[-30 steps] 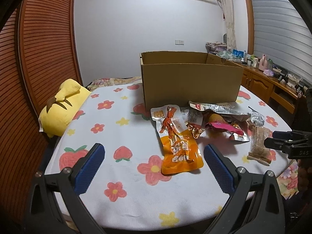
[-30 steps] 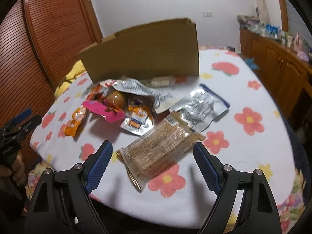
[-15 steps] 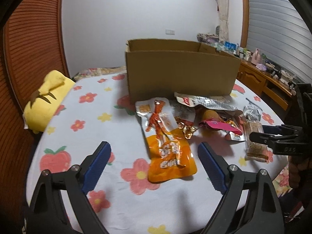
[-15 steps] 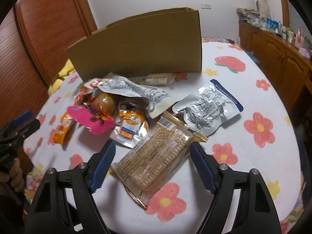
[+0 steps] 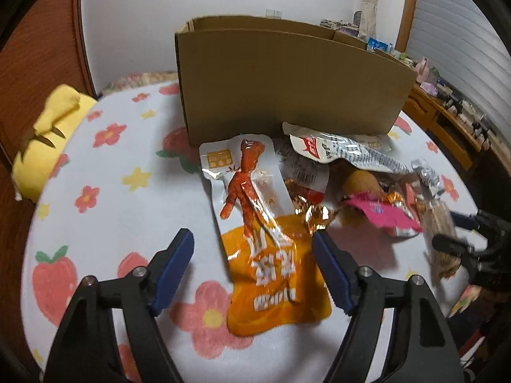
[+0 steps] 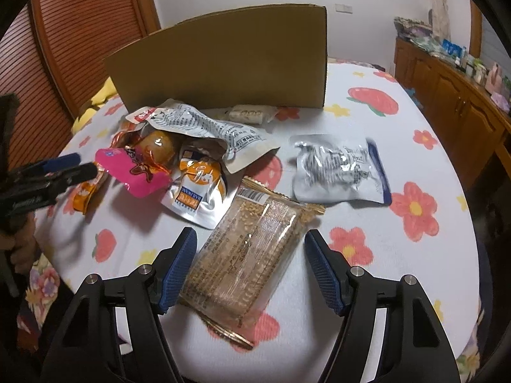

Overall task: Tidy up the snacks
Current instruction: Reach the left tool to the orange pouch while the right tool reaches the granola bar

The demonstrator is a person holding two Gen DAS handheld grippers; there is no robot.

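Note:
A pile of snack packets lies in front of an open cardboard box [image 5: 287,79], also in the right wrist view [image 6: 230,60]. My left gripper [image 5: 254,274] is open, its fingers either side of an orange chicken-foot packet [image 5: 271,255]. My right gripper [image 6: 250,268] is open, its fingers either side of a clear packet of sesame sticks [image 6: 249,255]. A pink packet [image 6: 134,172], a silver-and-orange pouch [image 6: 198,191], a long silver bag [image 6: 204,127] and a silver-and-blue pouch [image 6: 338,172] lie beyond it.
The table has a white cloth with flowers and strawberries [image 5: 127,191]. A yellow plush cushion [image 5: 51,131] sits at its left edge. A wooden sideboard with clutter [image 6: 460,95] stands to the right. A small wrapped roll [image 6: 249,115] lies against the box.
Both grippers have moved forward and down toward the table. The orange packet now sits between the left fingers, the sesame packet between the right fingers.

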